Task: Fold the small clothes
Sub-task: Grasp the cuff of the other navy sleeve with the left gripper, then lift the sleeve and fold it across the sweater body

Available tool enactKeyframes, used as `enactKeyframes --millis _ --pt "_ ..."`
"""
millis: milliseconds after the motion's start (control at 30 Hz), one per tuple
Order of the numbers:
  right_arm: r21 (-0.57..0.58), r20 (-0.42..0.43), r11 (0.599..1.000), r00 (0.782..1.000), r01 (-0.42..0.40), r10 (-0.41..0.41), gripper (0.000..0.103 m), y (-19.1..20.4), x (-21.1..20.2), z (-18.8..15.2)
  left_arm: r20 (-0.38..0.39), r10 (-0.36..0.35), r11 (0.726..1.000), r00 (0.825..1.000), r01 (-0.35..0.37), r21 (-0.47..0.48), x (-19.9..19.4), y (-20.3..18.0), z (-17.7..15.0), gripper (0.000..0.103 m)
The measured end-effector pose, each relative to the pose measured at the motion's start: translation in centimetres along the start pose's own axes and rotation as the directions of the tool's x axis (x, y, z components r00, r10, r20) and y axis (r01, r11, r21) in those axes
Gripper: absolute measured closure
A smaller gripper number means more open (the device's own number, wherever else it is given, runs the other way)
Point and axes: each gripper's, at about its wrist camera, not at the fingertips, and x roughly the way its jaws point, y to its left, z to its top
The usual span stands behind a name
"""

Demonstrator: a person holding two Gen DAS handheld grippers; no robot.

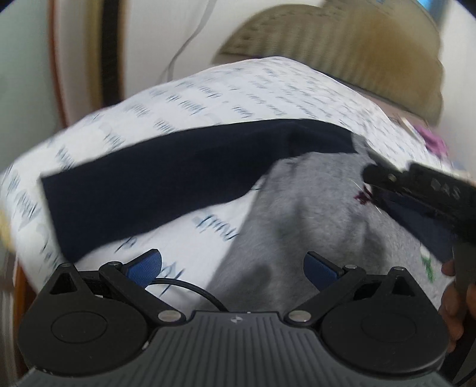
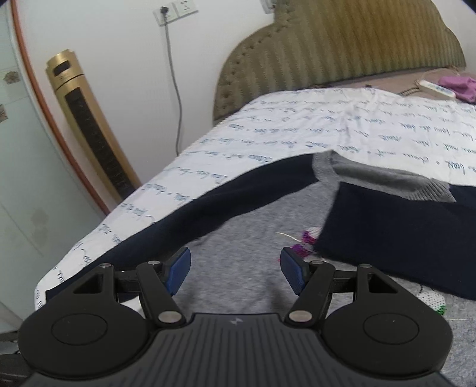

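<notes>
Nearest my left lens sits my left gripper, its blue-padded fingers spread wide with nothing between them, hovering over the bed. Under it lies the white bedsheet printed with lines of blue handwriting, and on that the small grey knit sweater with navy sleeves. One navy sleeve stretches out flat to the left across the sheet; the grey body runs toward me. This view is blurred. At the right edge my right gripper reaches in low over the sweater's chest, near a purple motif; from here I cannot tell how its jaws stand. Behind the bed rise an olive ribbed padded headboard and a white wall.

From my right wrist, the right gripper also stands wide open and empty, over the grey front of the sweater. The other navy sleeve lies folded in across the chest, its grey ribbed cuff uppermost. Sequinned purple decoration peeks out at the sleeve's edge. The sheet runs to the headboard; a gold tower fan stands by the wall, with a grey cable hanging from a wall socket. A white power strip and a purple cloth lie near the bed's head.
</notes>
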Motion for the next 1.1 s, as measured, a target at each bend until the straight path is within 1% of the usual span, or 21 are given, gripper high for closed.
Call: enactKeyframes --millis 67,100,200,300,367,400,467,500,567,667,700,800,833,867,900,933,967,1000,1033,1067,1100 --pt "-0.02 0.002 1.0 1.0 -0.011 0.011 0.037 0.7 -0.2 -0.2 -0.002 -0.022 0.994 1.0 0.021 -0.104 -0.6 2.1 0.0 0.001" --pt "-0.034 0.004 0.999 1.0 -0.016 0.017 0.037 1.1 -0.3 -0.3 -0.006 -0.036 0.984 0.999 0.034 -0.174 -0.9 3.5 0.0 0.001" --pt "-0.098 0.007 0.995 1.0 -0.012 0.013 0.036 2.5 -0.4 -0.7 0.006 -0.038 0.932 0.999 0.038 -0.36 -1.6 7.0 0.1 0.001" --pt "-0.158 -0.005 0.987 1.0 -0.021 0.02 0.036 3.8 -0.1 -1.2 0.03 -0.045 0.874 0.999 0.054 -0.483 -1.7 9.7 0.4 0.001" --pt "-0.163 -0.018 0.986 0.999 -0.044 0.042 0.036 4.4 0.3 -1.5 0.034 -0.092 0.837 0.995 0.096 -0.539 -1.0 10.9 0.6 0.001" --pt "-0.162 -0.023 0.985 0.998 -0.054 0.051 0.036 4.6 0.4 -1.7 0.035 -0.134 0.81 0.99 0.129 -0.572 -0.4 11.5 0.6 0.001" --pt "-0.168 -0.033 0.984 0.998 -0.067 0.063 0.036 5.2 0.6 -2.0 0.035 -0.183 0.767 0.983 0.165 -0.62 0.4 12.3 0.6 0.001" --pt "-0.172 -0.037 0.983 0.997 -0.071 0.066 0.036 5.4 0.8 -2.1 0.048 -0.193 0.746 0.98 0.179 -0.641 0.6 12.6 0.5 0.001" --pt "-0.18 -0.045 0.981 0.997 -0.074 0.067 0.036 5.7 0.9 -2.4 0.094 -0.197 0.717 0.976 0.209 -0.665 0.5 13.2 0.4 0.001" --pt "-0.183 -0.054 0.98 0.996 -0.076 0.067 0.036 5.8 1.1 -2.7 0.149 -0.179 0.663 0.972 0.232 -0.712 0.7 14.2 0.4 0.003" --pt "-0.181 -0.055 0.981 0.996 -0.073 0.064 0.036 5.8 1.1 -2.7 0.166 -0.169 0.652 0.971 0.237 -0.72 0.8 14.5 0.5 0.003" --pt "-0.173 -0.057 0.982 0.997 -0.07 0.061 0.036 5.5 1.2 -2.9 0.184 -0.128 0.64 0.975 0.223 -0.736 0.7 15.0 1.0 0.012" --pt "-0.172 -0.058 0.983 0.997 -0.069 0.059 0.036 5.5 1.2 -2.9 0.192 -0.117 0.64 0.974 0.221 -0.736 0.6 15.0 1.3 0.018" --pt "-0.171 -0.059 0.983 0.997 -0.068 0.059 0.036 5.4 1.3 -2.9 0.198 -0.102 0.642 0.975 0.217 -0.735 0.5 15.0 1.5 0.028" --pt "-0.17 -0.06 0.983 0.997 -0.067 0.058 0.036 5.3 1.3 -3.0 0.208 -0.091 0.644 0.974 0.217 -0.733 0.4 15.0 1.7 0.034" --pt "-0.17 -0.063 0.983 0.996 -0.067 0.057 0.036 5.2 1.3 -3.0 0.216 -0.088 0.642 0.973 0.221 -0.734 0.3 15.1 1.7 0.046" --pt "-0.169 -0.064 0.983 0.996 -0.066 0.056 0.036 5.0 1.3 -3.0 0.22 -0.088 0.645 0.971 0.224 -0.731 0.5 15.1 2.0 0.061" --pt "-0.167 -0.065 0.984 0.996 -0.065 0.055 0.036 4.9 1.3 -3.0 0.226 -0.094 0.653 0.97 0.231 -0.721 0.6 15.2 2.1 0.07" --pt "-0.164 -0.066 0.984 0.996 -0.064 0.054 0.036 4.8 1.3 -3.1 0.225 -0.105 0.662 0.969 0.238 -0.711 0.6 15.2 2.2 0.087" --pt "-0.161 -0.068 0.985 0.996 -0.063 0.053 0.036 4.6 1.4 -3.1 0.224 -0.113 0.671 0.968 0.241 -0.701 0.6 15.1 2.3 0.086" --pt "-0.157 -0.069 0.986 0.996 -0.062 0.051 0.036 4.4 1.4 -3.1 0.225 -0.109 0.691 0.968 0.236 -0.683 0.5 14.9 2.4 0.087"
